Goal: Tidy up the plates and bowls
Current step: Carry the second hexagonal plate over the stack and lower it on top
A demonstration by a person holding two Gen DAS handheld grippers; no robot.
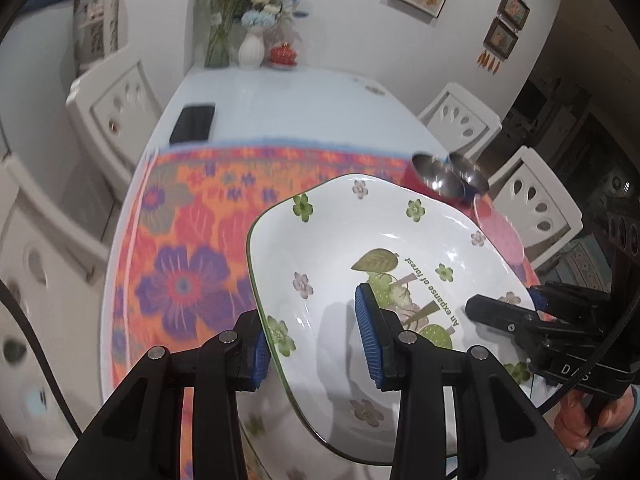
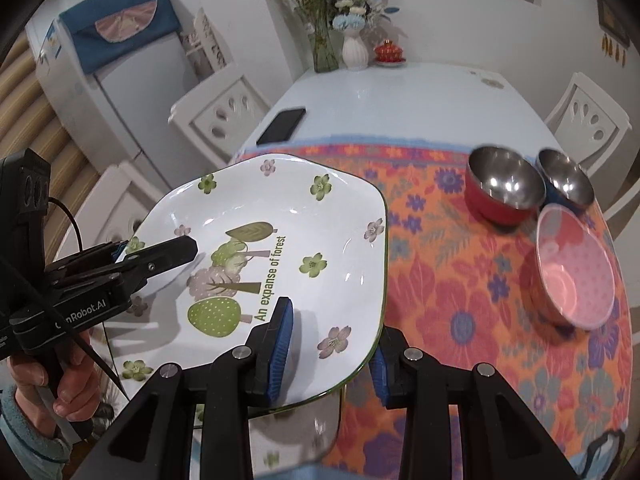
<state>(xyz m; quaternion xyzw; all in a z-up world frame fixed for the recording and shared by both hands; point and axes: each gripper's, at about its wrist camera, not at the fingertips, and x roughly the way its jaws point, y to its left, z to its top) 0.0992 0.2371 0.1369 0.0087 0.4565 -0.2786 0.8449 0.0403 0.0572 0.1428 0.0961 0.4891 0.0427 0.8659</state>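
Both grippers' fingers clamp the plate (image 2: 280, 240) rim — beside it 2 steel bowls (image 2: 506, 184), 1 pink bowl (image 2: 572, 272).

Bright indoor light, motion blur, fisheye-warped dark edges.

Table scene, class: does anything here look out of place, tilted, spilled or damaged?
Nothing is spilled or broken. The floral plate is off the orange tablecloth, tilted, gripped at opposite rims by the left gripper and right gripper. A black phone lies among the dishes' table, unrelated to tableware.
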